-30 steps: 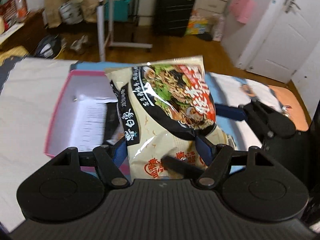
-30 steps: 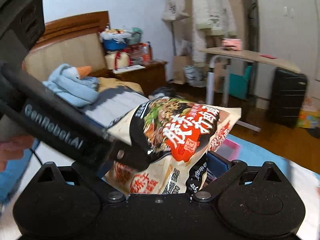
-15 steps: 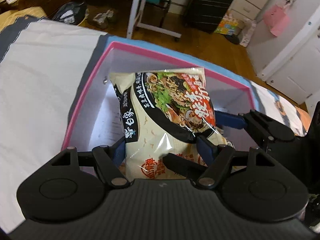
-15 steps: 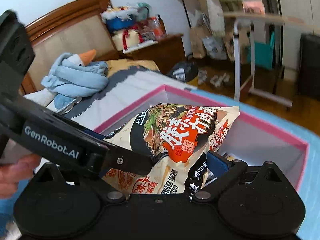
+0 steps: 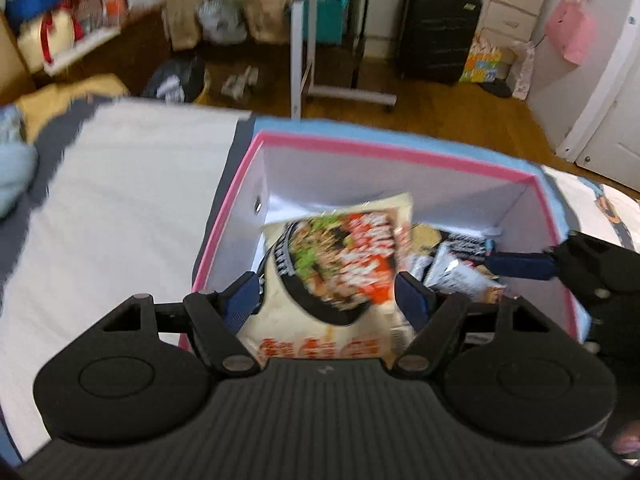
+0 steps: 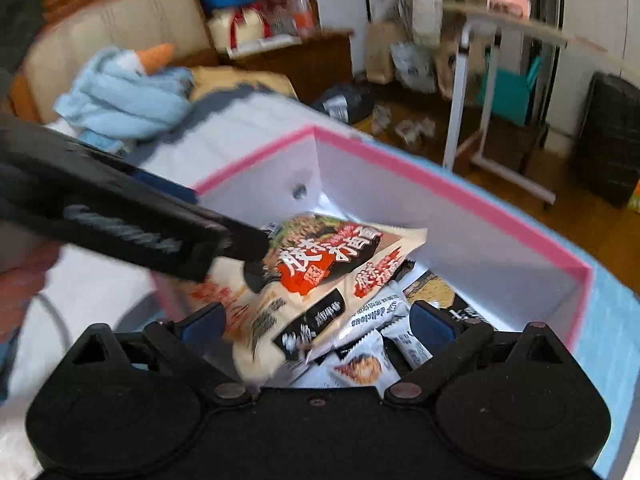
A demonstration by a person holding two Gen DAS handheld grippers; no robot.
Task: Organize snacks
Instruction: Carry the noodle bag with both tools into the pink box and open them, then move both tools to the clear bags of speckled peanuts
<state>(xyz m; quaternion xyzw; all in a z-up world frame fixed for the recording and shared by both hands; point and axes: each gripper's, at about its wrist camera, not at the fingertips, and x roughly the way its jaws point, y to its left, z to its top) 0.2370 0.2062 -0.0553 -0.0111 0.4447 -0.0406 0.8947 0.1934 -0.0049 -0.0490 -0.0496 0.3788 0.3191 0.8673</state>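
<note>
The left tool (image 5: pixel 326 294) holds an instant-noodle packet (image 5: pixel 340 264) by its sides, long axis pointing ahead, low inside the pink-rimmed box (image 5: pixel 384 151). The right tool (image 6: pixel 316 326) stands wide just beside it, above small snack sachets (image 6: pixel 376 344).

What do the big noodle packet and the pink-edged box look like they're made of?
Noodle packet: thin glossy plastic film, judging by its crinkles, printed picture and crimped edge. Box: probably stiff cardboard or coated board; its white inner walls look flat, smooth and matte, with a pink rim. Blur leaves the finish uncertain.

Black claw (image 5: pixel 326 294); blue pads (image 5: pixel 412 300); ribbed black housing.
</note>
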